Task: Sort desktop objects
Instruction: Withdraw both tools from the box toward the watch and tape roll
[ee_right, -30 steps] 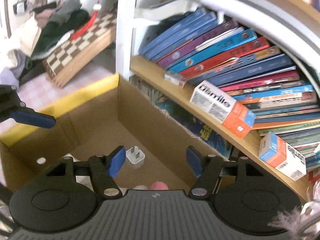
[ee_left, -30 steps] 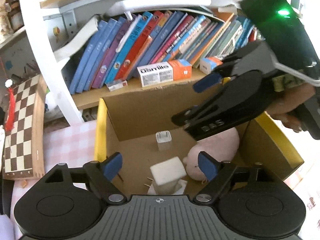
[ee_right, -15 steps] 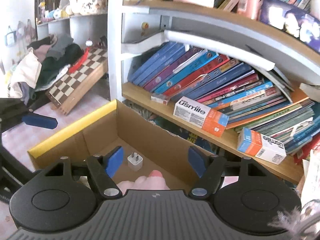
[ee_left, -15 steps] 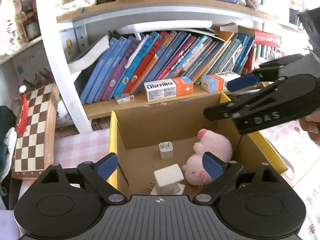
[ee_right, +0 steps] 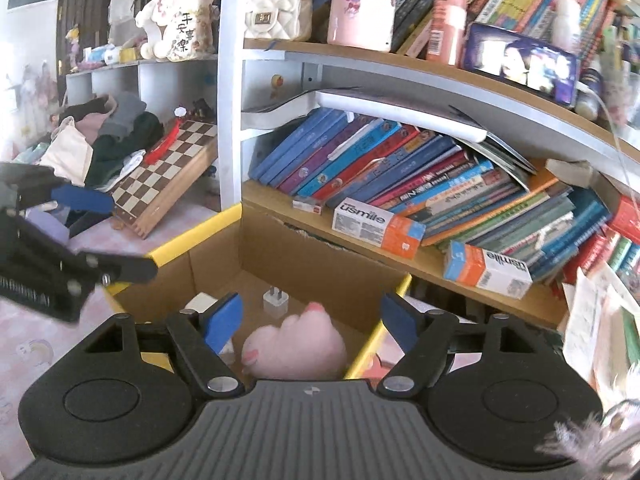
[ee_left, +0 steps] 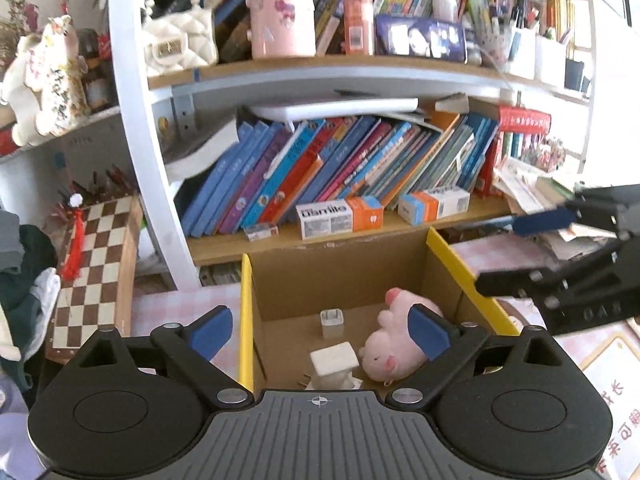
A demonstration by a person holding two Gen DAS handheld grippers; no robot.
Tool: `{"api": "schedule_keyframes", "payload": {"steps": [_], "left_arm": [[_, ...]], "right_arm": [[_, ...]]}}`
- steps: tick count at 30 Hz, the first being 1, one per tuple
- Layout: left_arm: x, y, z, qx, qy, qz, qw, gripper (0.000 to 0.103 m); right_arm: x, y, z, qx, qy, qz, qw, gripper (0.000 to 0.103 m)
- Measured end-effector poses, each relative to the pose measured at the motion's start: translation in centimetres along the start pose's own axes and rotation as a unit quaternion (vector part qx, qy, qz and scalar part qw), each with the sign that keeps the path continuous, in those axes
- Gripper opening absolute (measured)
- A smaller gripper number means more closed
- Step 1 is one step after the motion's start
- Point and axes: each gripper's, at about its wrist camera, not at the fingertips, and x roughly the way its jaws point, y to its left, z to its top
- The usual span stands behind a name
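Between the blue pads of the left gripper (ee_left: pixel 320 330) nothing is held; its jaws have just been opening and stand wide apart above the cardboard box (ee_left: pixel 336 276). The right gripper (ee_right: pixel 311 322) is likewise spread and empty, its jaws also having just been opening, with the box below it.

Inside the box lie a pink plush pig (ee_left: pixel 400 344), a small white plug (ee_left: pixel 332 320) and a larger white charger block (ee_left: pixel 334 364), so I judge three things sorted already.

What remains is hard to say: the desktop near the grippers is mostly cut off by their bodies, and only pink checked cloth (ee_left: pixel 180 312) and some papers (ee_right: pixel 588 320) at the right edge show. The box's near floor is hidden too.
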Motion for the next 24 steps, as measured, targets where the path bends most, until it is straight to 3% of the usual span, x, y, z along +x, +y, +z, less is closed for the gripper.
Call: {"api": "schedule_keyframes", "payload": {"steps": [10, 24], "left_arm": [[-3.7, -0.6, -1.3, -0.003, -0.021, -0.014, 0.9997, 0.097], [-7.4, 0.4, -7.1, -0.033, 0.020, -0.015, 0.9991, 0.097]], "right_arm": [[-3.0, 1.7, -3.3, 0.028, 0.012, -0.016, 0.999, 0.080], [-6.2, 5.1, -8.3, 0.069, 0.024, -0.050, 0.996, 0.087]]}}
